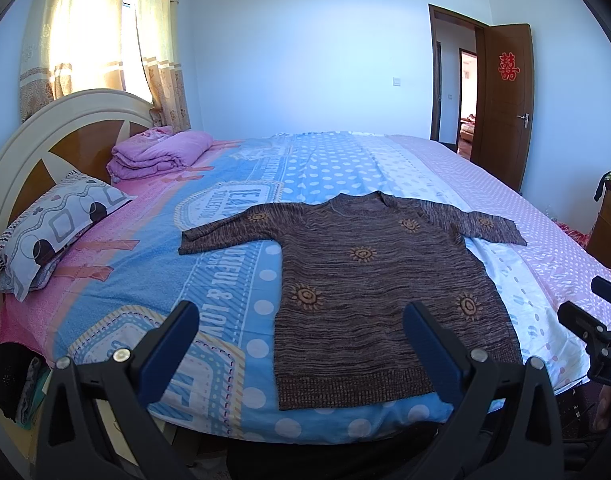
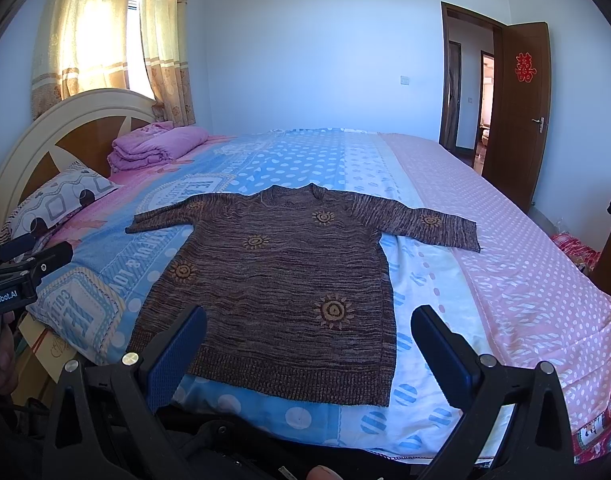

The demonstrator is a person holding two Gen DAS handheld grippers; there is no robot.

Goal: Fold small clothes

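Note:
A brown knitted sweater (image 1: pixel 369 280) with orange sun motifs lies flat on the bed, face up, both sleeves spread out sideways and its hem toward me. The same sweater (image 2: pixel 281 280) fills the middle of the right wrist view. My left gripper (image 1: pixel 301 320) hangs open above the bed's near edge, over the sweater's lower left corner, with nothing between its blue pads. My right gripper (image 2: pixel 309 324) is open too, held over the hem, and empty. Each gripper shows at the other view's edge: the right one (image 1: pixel 597 320), the left one (image 2: pixel 21 268).
The bed (image 1: pixel 233 264) has a blue, white and pink patterned sheet. A patterned pillow (image 1: pixel 53 228) and a folded pink quilt (image 1: pixel 157 152) lie by the headboard at left. An open brown door (image 1: pixel 501 104) stands at the far right. A wooden cabinet (image 1: pixel 609 224) is at the right edge.

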